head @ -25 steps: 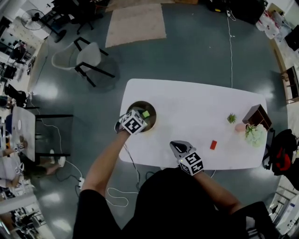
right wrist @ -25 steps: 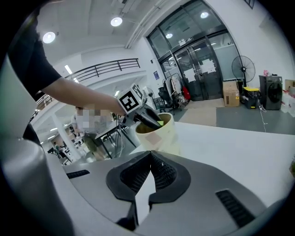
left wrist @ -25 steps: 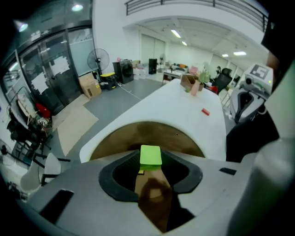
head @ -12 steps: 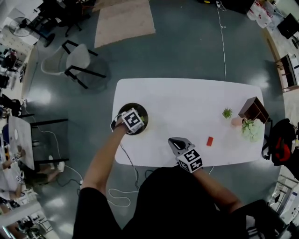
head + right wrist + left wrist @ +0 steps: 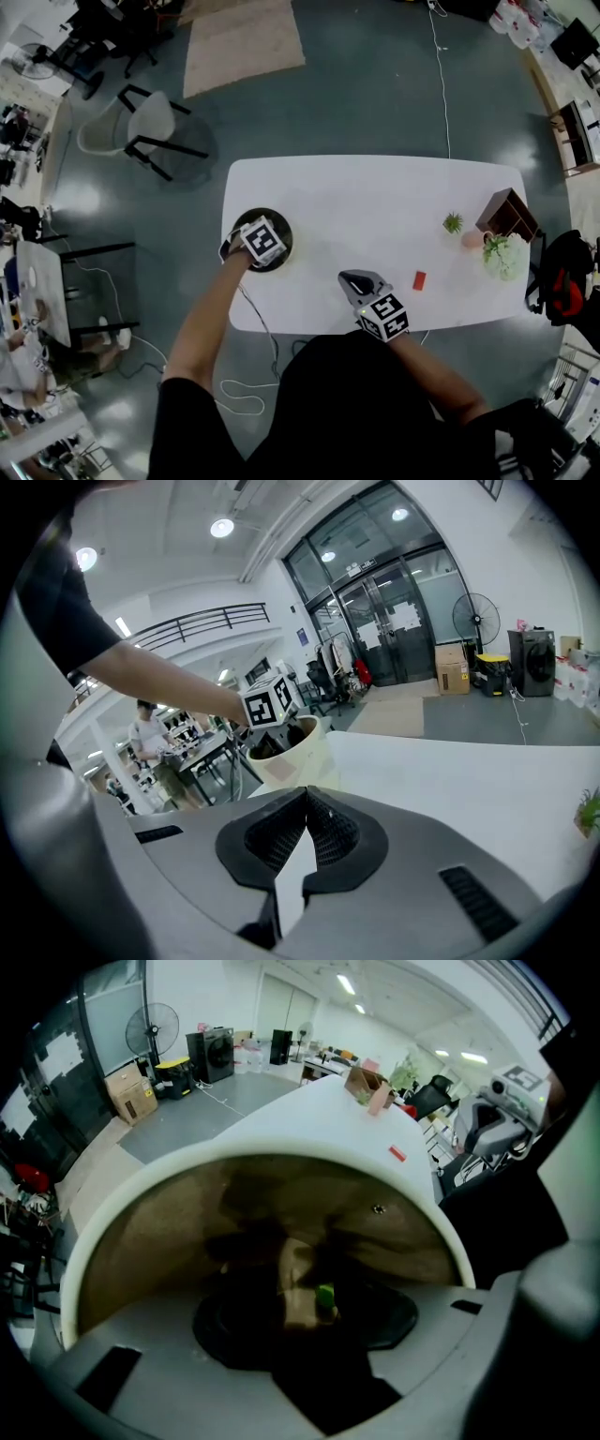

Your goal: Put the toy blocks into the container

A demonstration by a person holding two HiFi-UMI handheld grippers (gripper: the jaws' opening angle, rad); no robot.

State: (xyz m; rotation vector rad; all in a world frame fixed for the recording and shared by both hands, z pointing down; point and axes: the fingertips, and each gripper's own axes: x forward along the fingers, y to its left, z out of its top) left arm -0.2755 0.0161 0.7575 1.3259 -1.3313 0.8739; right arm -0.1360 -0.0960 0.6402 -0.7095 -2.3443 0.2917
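At the far left, on the floor, a chair [image 5: 155, 127] stands apart from the white tabletop [image 5: 375, 202]; on the left end of this tabletop stands the round container [image 5: 282, 222], cream outside and brown inside. The left gripper [image 5: 260, 242] hangs directly over the container and points steeply down into it, so that in the head view its marker cube covers most of the opening. In the left gripper view the rim of the container fills the picture around the jaws; the jaws have just been opening and now stand apart, and a small green block [image 5: 325, 1296] shows in the gap between them, low inside the container; the inside is dark, and I cannot tell if a pad touches the block.

More to the right, near the front edge of the tabletop, the right gripper [image 5: 354, 279] is held just above the surface and points toward the container; its jaws are pressed together with nothing between them.

Just to the right of it, a red block [image 5: 419, 279] lies alone on the tabletop, well apart from the container.

At the right end are a small green plant [image 5: 453, 222], a brown wooden box [image 5: 506, 214] and a pale leafy bunch [image 5: 504, 255] near the edge.
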